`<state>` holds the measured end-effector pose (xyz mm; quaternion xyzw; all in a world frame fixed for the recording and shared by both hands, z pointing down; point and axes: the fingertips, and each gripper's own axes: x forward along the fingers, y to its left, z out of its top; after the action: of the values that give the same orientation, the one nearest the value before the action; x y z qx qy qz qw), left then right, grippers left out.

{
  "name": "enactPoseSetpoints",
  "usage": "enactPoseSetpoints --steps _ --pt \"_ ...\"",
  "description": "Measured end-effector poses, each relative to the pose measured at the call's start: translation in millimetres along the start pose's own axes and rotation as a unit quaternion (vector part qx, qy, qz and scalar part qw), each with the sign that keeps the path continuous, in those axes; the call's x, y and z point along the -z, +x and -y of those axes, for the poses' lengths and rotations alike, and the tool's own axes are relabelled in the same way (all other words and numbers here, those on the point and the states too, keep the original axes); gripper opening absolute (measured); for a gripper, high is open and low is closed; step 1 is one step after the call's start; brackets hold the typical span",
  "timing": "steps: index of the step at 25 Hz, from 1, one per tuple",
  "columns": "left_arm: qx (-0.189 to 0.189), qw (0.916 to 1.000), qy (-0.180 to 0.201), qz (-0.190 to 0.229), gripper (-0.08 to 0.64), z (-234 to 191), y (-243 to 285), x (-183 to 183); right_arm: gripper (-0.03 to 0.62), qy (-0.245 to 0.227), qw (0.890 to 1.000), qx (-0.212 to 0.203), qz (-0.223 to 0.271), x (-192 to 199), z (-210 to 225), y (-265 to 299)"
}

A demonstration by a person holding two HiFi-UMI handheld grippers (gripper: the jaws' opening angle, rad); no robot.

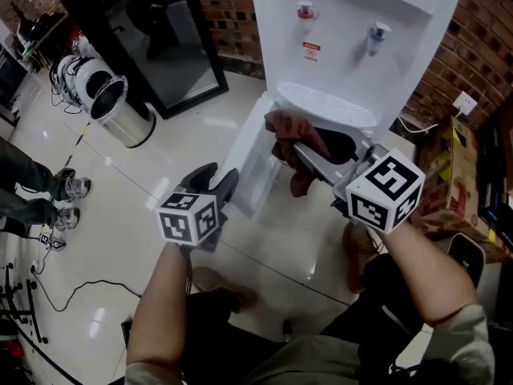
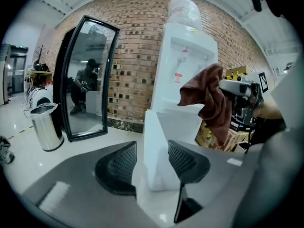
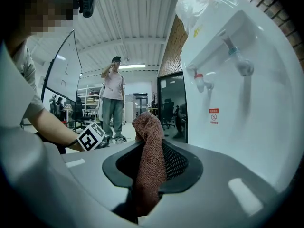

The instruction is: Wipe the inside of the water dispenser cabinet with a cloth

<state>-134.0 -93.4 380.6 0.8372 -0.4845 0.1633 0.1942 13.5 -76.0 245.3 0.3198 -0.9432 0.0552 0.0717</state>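
The right claw (image 1: 298,149) was clamped on a reddish-brown cloth (image 1: 290,128), which bunched up above its jaws at the mouth of the dark cabinet opening (image 1: 341,144) in the lower part of the white water dispenser (image 1: 353,22), upper right of the head view. In the right gripper view the cloth (image 3: 148,156) filled the narrow gap of the right claw (image 3: 152,163) and hung down below it.

The left claw (image 1: 218,181) stood with its jaws apart at the centre of the head view, just beside the open white cabinet door (image 1: 255,155). In the left gripper view the door's edge (image 2: 159,141) showed in the gap of the left claw (image 2: 151,163); its pads did not press on it. That door stood between the left claw and the opening, and the drip tray (image 1: 325,103) jutted out over it.

A steel bin (image 1: 120,107) and a black-framed glass panel (image 1: 172,46) stood at upper left on the glossy floor (image 1: 160,167), cardboard boxes (image 1: 457,159) at right against the brick wall (image 1: 473,46), and cables (image 1: 48,295) at lower left. A bystander's shoes (image 1: 68,187) showed at the left edge.
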Motion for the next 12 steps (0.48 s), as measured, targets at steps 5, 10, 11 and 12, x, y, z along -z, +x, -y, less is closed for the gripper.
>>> enactPoseSetpoints --steps 5,10,11,12 --pt "0.026 0.9994 -0.011 0.018 0.210 39 9 2 0.109 0.000 1.000 0.013 0.007 3 -7 -28" --pt "0.071 0.9973 -0.014 0.006 0.210 78 24 5 0.109 0.014 0.999 0.049 0.013 8 2 -71" --pt "0.078 0.9969 -0.011 0.005 0.210 85 28 3 0.109 0.018 0.998 0.058 0.016 7 6 -78" --pt "0.085 0.9963 -0.010 0.003 0.212 93 32 2 0.109 0.022 0.997 0.066 0.020 6 11 -86"
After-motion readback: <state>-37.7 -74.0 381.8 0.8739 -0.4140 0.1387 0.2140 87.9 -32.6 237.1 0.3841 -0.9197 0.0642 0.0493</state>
